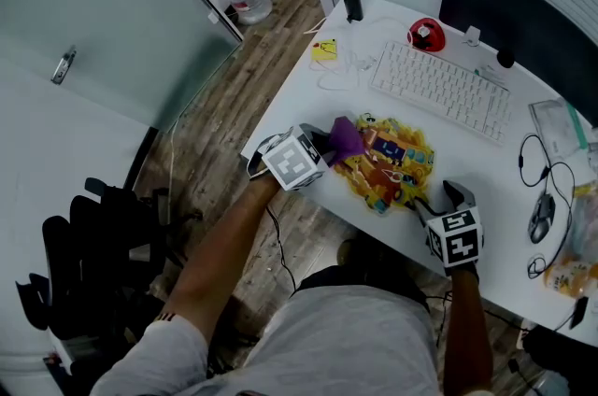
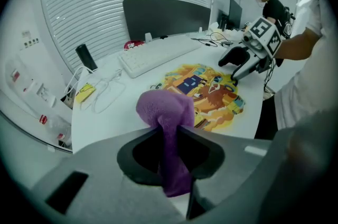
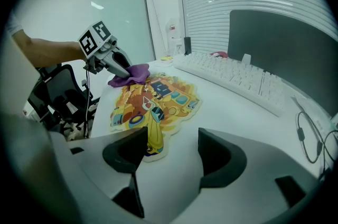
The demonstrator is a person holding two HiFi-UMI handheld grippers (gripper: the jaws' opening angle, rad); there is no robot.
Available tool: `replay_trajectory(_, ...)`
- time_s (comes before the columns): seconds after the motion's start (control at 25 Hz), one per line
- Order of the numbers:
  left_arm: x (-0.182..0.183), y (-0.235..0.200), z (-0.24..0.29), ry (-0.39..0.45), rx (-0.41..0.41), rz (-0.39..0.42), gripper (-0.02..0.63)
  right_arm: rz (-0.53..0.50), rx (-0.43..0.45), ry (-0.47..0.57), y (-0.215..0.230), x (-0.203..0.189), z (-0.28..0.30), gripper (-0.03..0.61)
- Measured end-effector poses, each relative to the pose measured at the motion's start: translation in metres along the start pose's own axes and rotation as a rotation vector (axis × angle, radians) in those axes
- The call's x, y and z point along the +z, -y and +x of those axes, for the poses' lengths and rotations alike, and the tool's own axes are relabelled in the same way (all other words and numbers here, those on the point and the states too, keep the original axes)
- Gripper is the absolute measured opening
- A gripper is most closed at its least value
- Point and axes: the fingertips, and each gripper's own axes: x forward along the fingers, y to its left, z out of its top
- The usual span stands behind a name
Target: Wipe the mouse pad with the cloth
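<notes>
The left gripper (image 2: 169, 132) was clenched on the purple cloth (image 2: 162, 106), which bunched just ahead of its jaws at the edge of the mouse pad (image 2: 206, 93). The right gripper (image 3: 171, 143) was released and empty, with the pad's other end just ahead on the white worktop (image 3: 227, 104).

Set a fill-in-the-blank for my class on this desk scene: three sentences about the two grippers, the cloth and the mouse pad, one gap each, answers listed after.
1. The left gripper is shut on a ____ cloth.
2. The right gripper hovers by the near edge of the cartoon-printed mouse pad with its jaws ____ and nothing between them.
3. Beyond the mouse pad, farther from the person, lies a white ____.

Missing words: purple; open; keyboard
</notes>
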Motion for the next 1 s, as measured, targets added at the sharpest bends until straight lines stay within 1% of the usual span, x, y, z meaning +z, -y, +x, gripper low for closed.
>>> replay_trajectory(0.2, -0.003, 0.0, -0.01, 0.006, 0.031, -0.011, 0.078, -0.006, 0.003, 0.0, 0.0, 0.0, 0.0, 0.259)
replay_trajectory(0.4, 0.022, 0.021, -0.016, 0.067, 0.039, 0.033, 0.078, -0.004, 0.003, 0.01, 0.001, -0.004, -0.01, 0.259)
replay_trajectory(0.48, 0.033, 0.038, -0.014, 0.079, 0.019, 0.06, 0.078, -0.004, 0.006, 0.014, -0.001, -0.006, -0.014, 0.259)
replay_trajectory(0.8, 0.081, 0.125, 0.013, 0.087, -0.115, 0.198, 0.078, -0.039, 0.012, 0.004, -0.009, -0.015, -0.02, 0.259)
replay_trajectory(1.0, 0.098, 0.155, 0.031, 0.076, -0.162, 0.236, 0.078, -0.045, 0.02, 0.011, -0.011, -0.017, -0.018, 0.259)
